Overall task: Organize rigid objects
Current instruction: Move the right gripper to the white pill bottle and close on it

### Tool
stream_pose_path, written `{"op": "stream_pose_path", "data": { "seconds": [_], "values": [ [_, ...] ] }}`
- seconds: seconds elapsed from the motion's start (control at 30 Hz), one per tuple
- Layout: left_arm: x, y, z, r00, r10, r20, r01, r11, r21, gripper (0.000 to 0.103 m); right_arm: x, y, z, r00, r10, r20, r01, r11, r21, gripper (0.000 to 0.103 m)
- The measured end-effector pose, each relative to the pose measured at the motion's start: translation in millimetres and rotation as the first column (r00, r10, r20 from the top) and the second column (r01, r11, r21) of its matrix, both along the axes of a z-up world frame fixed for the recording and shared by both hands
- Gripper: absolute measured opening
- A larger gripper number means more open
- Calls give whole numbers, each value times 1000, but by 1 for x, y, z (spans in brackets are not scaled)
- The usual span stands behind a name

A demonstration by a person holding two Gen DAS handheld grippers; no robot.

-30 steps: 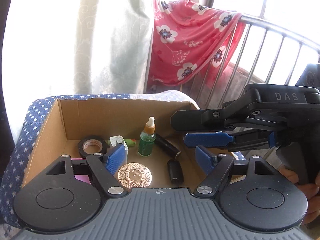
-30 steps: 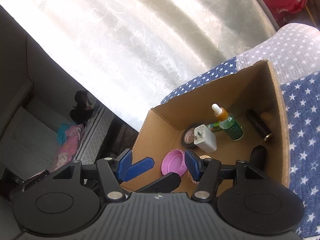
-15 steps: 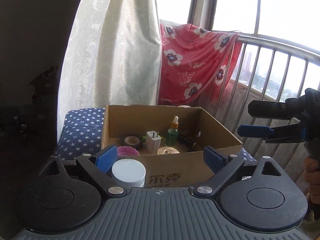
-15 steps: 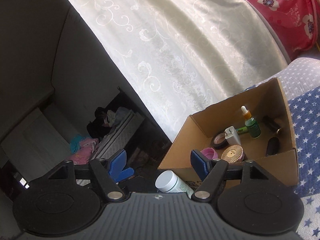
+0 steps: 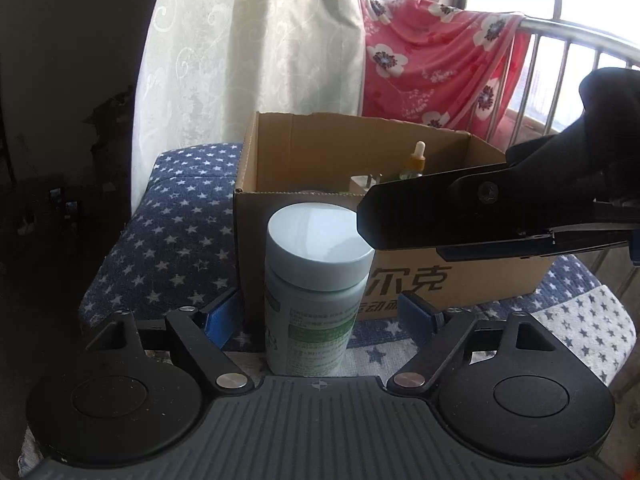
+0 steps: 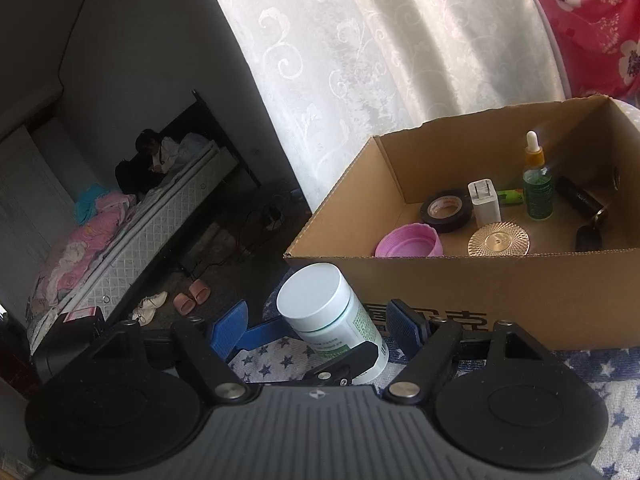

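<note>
Both wide and just moving, left tongs (image 5: 320, 314) closing and right tongs (image 6: 318, 326) opening, around upright white bottle (image 5: 316, 280) at lower centre, untouched, before cardboard box (image 6: 440, 276).

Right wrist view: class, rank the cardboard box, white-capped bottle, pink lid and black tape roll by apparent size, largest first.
1. cardboard box
2. white-capped bottle, though it sits nearest the camera, which inflates it
3. pink lid and black tape roll: too alike to rank

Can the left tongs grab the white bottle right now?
Probably yes. The bottle stands between the open left tongs, outside the box, with nothing between the pads and its sides.
</note>
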State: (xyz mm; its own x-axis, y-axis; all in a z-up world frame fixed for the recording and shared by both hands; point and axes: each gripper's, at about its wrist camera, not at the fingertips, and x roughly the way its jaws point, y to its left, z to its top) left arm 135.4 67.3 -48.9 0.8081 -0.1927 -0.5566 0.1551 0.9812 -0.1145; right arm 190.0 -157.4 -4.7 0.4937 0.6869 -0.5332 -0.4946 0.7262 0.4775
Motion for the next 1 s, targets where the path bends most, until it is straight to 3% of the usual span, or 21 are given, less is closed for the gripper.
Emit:
{"op": "stream_pose_path", "data": {
  "seconds": [0.57, 0.83, 1.0],
  "values": [
    [5, -6, -2, 1000, 10, -13, -11, 1000, -25, 60, 23, 26, -16, 999, 8, -48, -11, 998, -57, 78],
    [5, -8, -4, 1000, 18, -2, -18, 1000, -13, 58, 25, 25, -20, 998, 16, -65, -17, 1000, -25, 66],
    [4, -9, -4, 1000, 19, 4, -19, 1000, -11, 57, 23, 24, -18, 999, 13, -51, -14, 1000, -23, 66]
  ]
}}
